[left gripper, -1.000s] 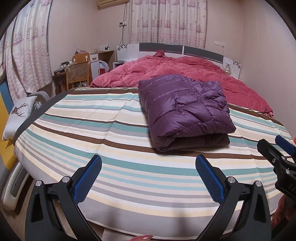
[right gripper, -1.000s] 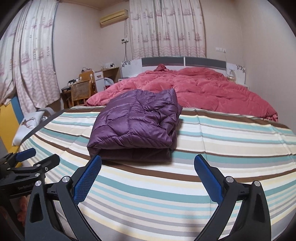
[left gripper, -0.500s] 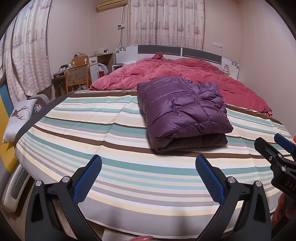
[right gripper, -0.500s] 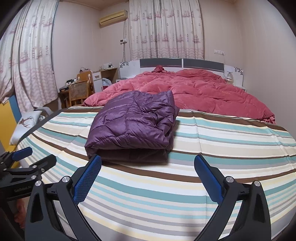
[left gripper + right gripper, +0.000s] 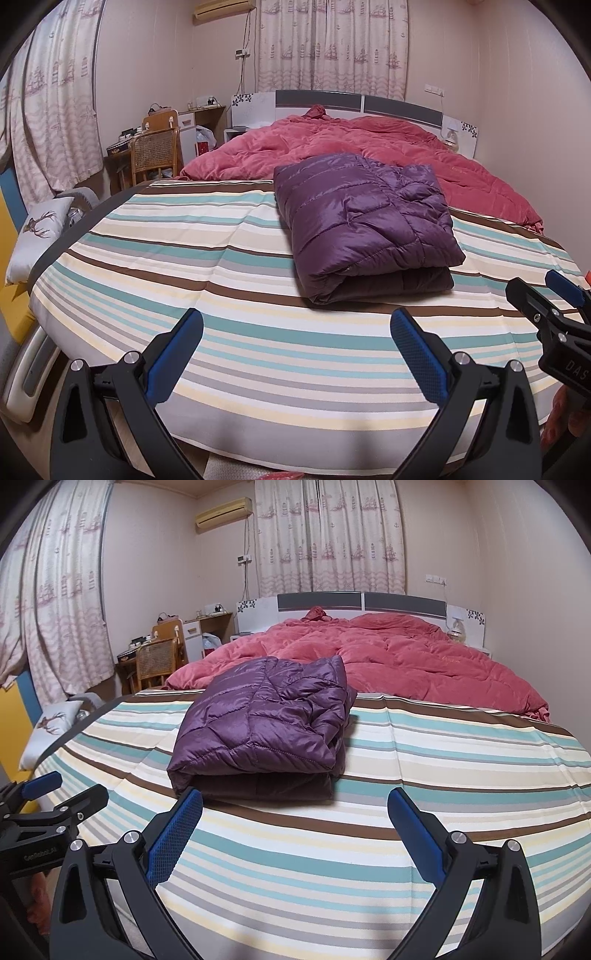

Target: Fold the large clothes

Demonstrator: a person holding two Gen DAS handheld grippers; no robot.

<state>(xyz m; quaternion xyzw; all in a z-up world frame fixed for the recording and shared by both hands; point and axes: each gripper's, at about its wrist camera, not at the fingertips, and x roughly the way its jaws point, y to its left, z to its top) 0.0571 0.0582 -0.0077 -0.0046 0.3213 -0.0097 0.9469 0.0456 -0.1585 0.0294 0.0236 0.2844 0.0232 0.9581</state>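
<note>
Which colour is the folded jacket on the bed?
Shiny purple jacket, clearest in the right wrist view.

Folded jacket (image 5: 365,229) on striped sheet (image 5: 221,258), quilt (image 5: 369,147) behind it, chair (image 5: 153,155) left of bed, pillow (image 5: 37,232) further left

The purple jacket (image 5: 365,225) hides its lower folded layers and the striped sheet (image 5: 207,258) beneath. At 3 o'clock in the left wrist view, the right gripper (image 5: 554,299) is cut by the edge. Items on the desk (image 5: 207,622) at 10 o'clock are too small to identify.
</note>
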